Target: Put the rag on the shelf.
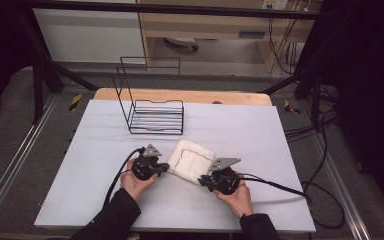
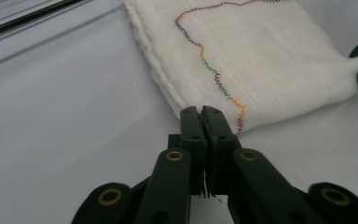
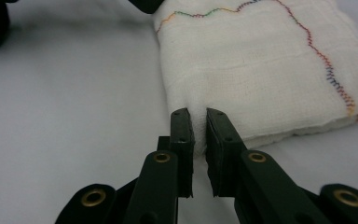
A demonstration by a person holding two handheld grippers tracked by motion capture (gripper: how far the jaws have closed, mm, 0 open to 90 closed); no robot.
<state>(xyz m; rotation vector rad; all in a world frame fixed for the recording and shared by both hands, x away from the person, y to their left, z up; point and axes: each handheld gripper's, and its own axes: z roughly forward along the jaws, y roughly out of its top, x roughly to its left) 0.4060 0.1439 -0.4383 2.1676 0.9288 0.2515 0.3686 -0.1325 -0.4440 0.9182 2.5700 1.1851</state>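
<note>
gripping folded cloth point(image 1: 192, 161) corners, both grippers' jaws clamped | wire rack point(image 1: 152, 111) stands well behind, apart

Soft woven cloth point(image 1: 192, 160), wire rack point(image 1: 152, 112), matt table point(image 1: 260, 135)

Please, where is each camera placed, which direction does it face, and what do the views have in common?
High view: above the person's side, facing forward and down on the table; shows forearms, hands, left claw, right claw, wire rack.
Left gripper view: rides on the left claw, facing along its shut jaws to the folded white cloth.
Right gripper view: rides on the right claw, jaws pinching the cloth's edge.
Shared: all three show the cloth with its rainbow stitching.
</note>
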